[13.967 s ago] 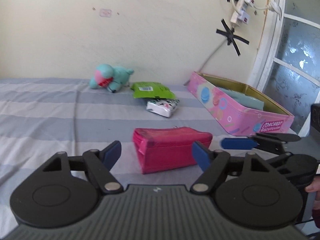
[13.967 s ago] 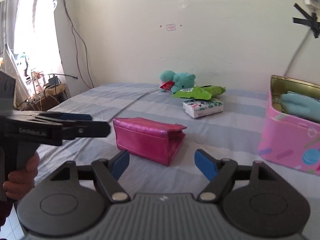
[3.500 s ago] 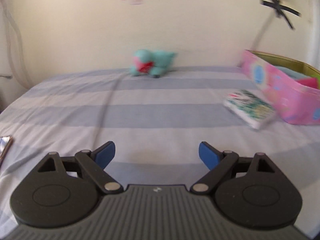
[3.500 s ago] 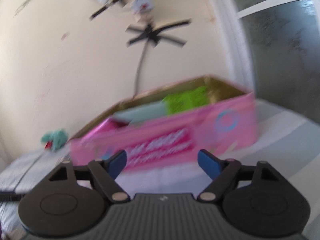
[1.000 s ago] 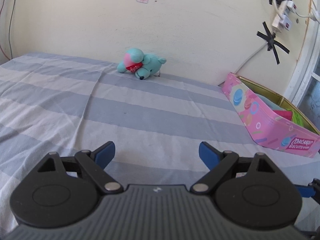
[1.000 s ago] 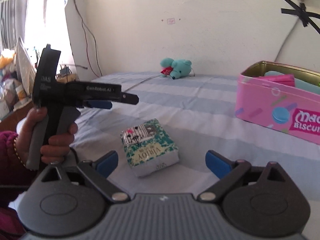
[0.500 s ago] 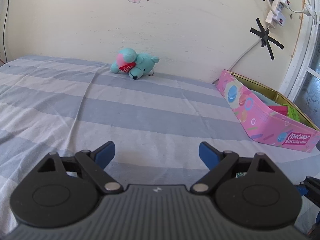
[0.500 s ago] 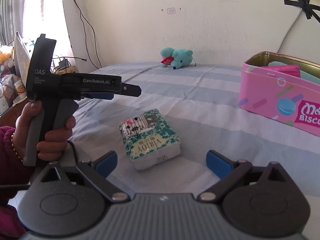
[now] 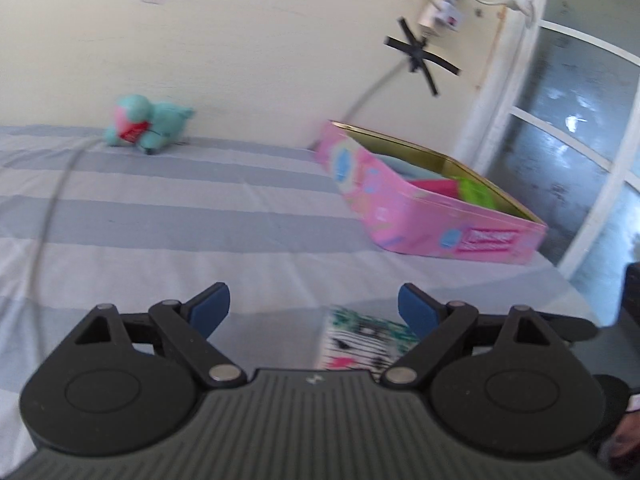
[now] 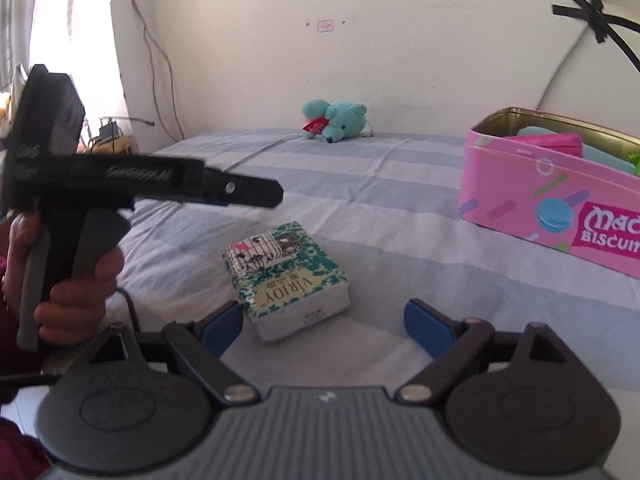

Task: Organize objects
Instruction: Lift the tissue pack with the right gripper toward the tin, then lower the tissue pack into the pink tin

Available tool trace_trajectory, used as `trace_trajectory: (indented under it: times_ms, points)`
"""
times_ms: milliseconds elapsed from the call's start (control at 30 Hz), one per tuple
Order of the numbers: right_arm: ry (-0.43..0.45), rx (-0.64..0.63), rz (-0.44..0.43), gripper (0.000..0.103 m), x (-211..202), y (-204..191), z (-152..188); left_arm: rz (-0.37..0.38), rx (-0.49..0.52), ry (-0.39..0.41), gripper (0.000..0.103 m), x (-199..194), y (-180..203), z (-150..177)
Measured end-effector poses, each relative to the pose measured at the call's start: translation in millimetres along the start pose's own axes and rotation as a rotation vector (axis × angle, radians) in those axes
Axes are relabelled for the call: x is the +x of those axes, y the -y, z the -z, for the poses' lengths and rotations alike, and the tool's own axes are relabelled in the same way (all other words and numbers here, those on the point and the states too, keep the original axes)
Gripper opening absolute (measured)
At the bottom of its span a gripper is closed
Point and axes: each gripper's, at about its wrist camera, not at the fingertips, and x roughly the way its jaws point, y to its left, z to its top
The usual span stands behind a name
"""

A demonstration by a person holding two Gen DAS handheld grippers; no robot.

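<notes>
A green-and-white tissue pack (image 10: 286,278) lies on the striped bed just ahead of my open right gripper (image 10: 322,326), between its fingers' line but apart from them. In the left wrist view the pack (image 9: 362,340) sits just ahead of my open, empty left gripper (image 9: 314,308), toward its right finger. The pink biscuit tin (image 10: 560,204) stands open at the right, holding a pink pouch, a teal item and a green packet; it also shows in the left wrist view (image 9: 420,216). A teal plush (image 10: 334,119) lies by the far wall, also in the left wrist view (image 9: 146,126).
The left gripper's body, held by a hand (image 10: 68,216), hangs over the bed's left edge in the right wrist view. A window frame (image 9: 580,160) and taped cables are on the wall right of the tin. A cluttered windowsill is at far left.
My left gripper has swung right and dipped, bringing the tissue pack into its view. My right gripper has moved closer to the pack. Both stay open.
</notes>
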Motion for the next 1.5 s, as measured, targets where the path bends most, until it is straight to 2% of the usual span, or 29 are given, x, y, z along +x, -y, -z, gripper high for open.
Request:
trace_trajectory:
  times_ms: [200,367,400,467,600,833,1000,1033,1067,1267,1400,1500]
  points:
    - [0.004,-0.013,0.013,0.09,0.0,-4.0,0.7,0.047,-0.01,-0.047,0.093,7.6,6.1,2.3]
    - [0.008,-0.018,0.01,0.085,0.4,-5.6,0.9,0.076,0.019,-0.103,0.091,15.2,18.0,6.2]
    - [0.008,-0.029,0.011,0.082,0.5,-7.2,1.2,0.084,0.025,-0.118,0.09,16.3,20.8,7.8]
    - [0.004,-0.068,0.008,0.074,1.7,-13.2,1.7,0.098,0.037,-0.149,0.082,19.8,25.9,12.0]
    - [0.004,-0.138,0.019,0.058,4.6,-25.3,2.8,0.069,0.081,-0.154,0.081,22.3,39.8,11.4]
    - [0.156,0.036,-0.002,0.055,-15.8,7.7,0.6,0.115,0.131,-0.089,0.081,26.6,71.6,-28.9]
    - [0.273,0.065,0.077,0.055,-37.5,39.9,-15.2,0.155,0.218,-0.046,0.081,53.6,113.8,-61.8]
    - [0.273,0.065,0.077,0.055,-37.5,39.9,-15.2,0.155,0.24,-0.041,0.082,62.2,123.2,-66.9]
    - [0.318,0.061,0.122,0.055,-46.0,56.1,-24.8,0.154,0.26,-0.038,0.082,70.6,131.0,-70.6]
    - [0.386,0.059,0.247,0.055,-55.0,107.9,-47.5,0.144,0.304,-0.064,0.082,128.5,170.8,-87.0]
    - [0.4,0.079,0.307,0.055,-44.6,139.3,-56.5,0.114,0.325,-0.085,0.083,157.7,185.1,-89.5]
    - [0.399,0.09,0.366,0.057,-30.6,155.9,-59.6,0.029,0.355,-0.085,0.084,172.8,190.8,-90.6]
